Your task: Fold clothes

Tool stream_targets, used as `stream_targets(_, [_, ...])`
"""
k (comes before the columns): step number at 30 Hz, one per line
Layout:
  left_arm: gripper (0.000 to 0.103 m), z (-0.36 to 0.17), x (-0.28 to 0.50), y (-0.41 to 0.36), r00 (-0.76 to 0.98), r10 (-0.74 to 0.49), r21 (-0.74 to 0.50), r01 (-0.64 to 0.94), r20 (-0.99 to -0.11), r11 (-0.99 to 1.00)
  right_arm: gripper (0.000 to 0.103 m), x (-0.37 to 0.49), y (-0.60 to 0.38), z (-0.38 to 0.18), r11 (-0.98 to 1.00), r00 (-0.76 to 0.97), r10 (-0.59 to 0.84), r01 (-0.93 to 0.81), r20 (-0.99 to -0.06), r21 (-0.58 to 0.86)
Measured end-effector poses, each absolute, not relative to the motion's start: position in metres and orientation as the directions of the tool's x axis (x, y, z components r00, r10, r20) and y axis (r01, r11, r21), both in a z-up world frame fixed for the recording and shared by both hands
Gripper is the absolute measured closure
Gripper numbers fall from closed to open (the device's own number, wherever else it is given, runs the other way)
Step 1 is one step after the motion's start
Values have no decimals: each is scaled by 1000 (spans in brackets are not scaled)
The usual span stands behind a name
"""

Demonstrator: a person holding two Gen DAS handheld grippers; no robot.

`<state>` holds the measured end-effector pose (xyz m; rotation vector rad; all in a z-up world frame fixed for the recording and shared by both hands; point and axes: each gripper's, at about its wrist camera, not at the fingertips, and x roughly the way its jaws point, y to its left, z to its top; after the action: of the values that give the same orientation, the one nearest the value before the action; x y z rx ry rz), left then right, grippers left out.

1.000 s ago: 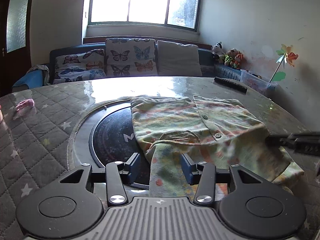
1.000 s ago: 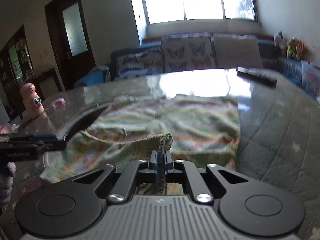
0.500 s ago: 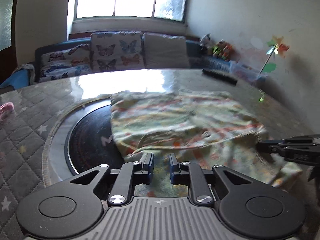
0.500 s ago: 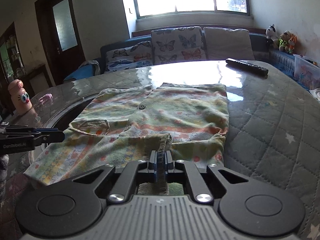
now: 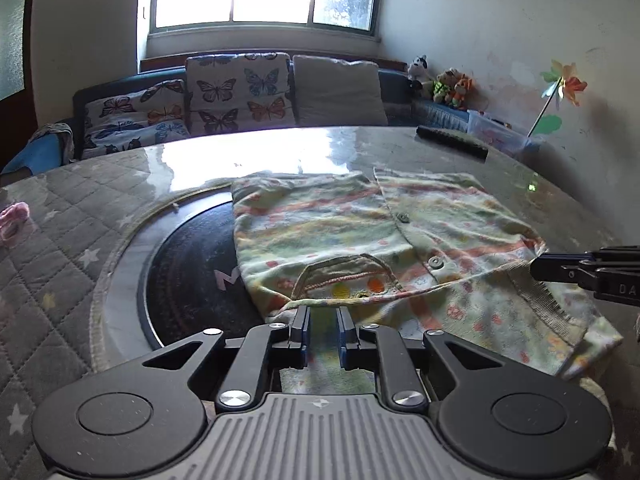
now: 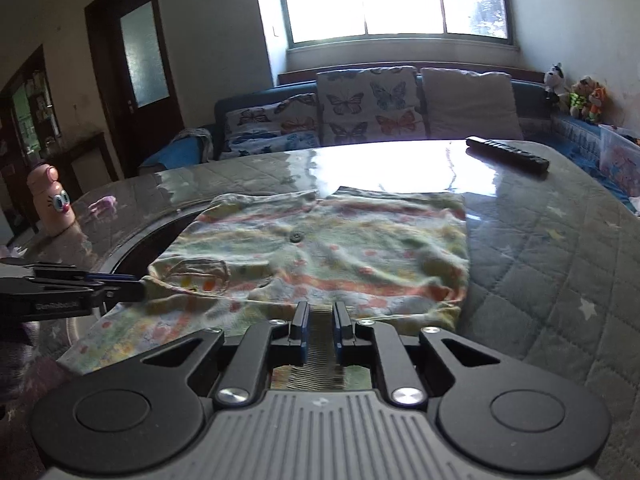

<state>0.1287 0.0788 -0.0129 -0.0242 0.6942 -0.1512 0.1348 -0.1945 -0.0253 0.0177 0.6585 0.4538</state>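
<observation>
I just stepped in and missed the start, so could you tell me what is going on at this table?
A person is folding a small pastel patterned shirt on the quilted table, with a hand-held gripper in each hand. The left hand-held gripper sits at the near hem, its fingers slightly apart. The right hand-held gripper is open over a ribbed cuff. The near part of the shirt lies folded over the rest. A remote lies beyond.

A soft, nubby cloth shirt [image 5: 340, 232] lay on a glossy, reflective worktop [image 5: 280, 156] over quilted fabric. Matt black plastic fingers [image 5: 301, 328] had shiny metal screws [image 5: 233, 397]. The remote [image 6: 506, 153] looked matt plastic.
</observation>
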Motion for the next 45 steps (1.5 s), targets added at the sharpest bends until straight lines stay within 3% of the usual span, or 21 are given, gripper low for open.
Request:
stream_targets(11, [87, -2, 101, 68, 773, -165, 5, 212, -612, 977, 91, 106, -195, -35, 881, 648, 414, -463, -640, 101])
stream_targets(14, [80, -1, 82, 63, 773, -183, 31, 253, -608, 967, 89, 96, -196, -38, 873, 639, 411, -480, -650, 80])
stream_targets(16, [64, 0, 67, 60, 776, -187, 71, 286, -603, 956, 87, 88, -197, -36, 869, 640, 406, -491, -652, 60])
stream_targets(17, [62, 0, 59, 58, 778, -188, 95, 303, -600, 948, 87, 83, -197, -36, 866, 639, 404, -498, -654, 49])
stream_targets(27, [53, -19, 1, 21, 781, -227, 350, 493, -582, 797, 87, 59, -210, -28, 859, 635, 398, -511, -663, 26])
stream_targets(32, [49, -25, -6, -4, 785, -302, 406, 558, -541, 723, 85, 49, -222, -22, 869, 648, 375, -495, -663, 8])
stream_targets(38, [50, -22, 0, -17, 775, -375, 383, 594, -509, 707, 75, 31, -227, -22, 858, 655, 353, -511, -669, -48])
stream_targets(40, [68, -17, 7, -16, 771, -388, 346, 593, -505, 727, 71, 25, -226, -22, 848, 655, 358, -527, -665, -63])
stream_targets(43, [81, -10, 22, -11, 765, -398, 271, 579, -505, 769, 66, 22, -221, -22, 829, 649, 369, -553, -665, -80])
stream_targets(45, [84, -5, 33, -7, 765, -397, 222, 561, -507, 797, 64, 21, -212, -24, 809, 654, 372, -576, -659, -115])
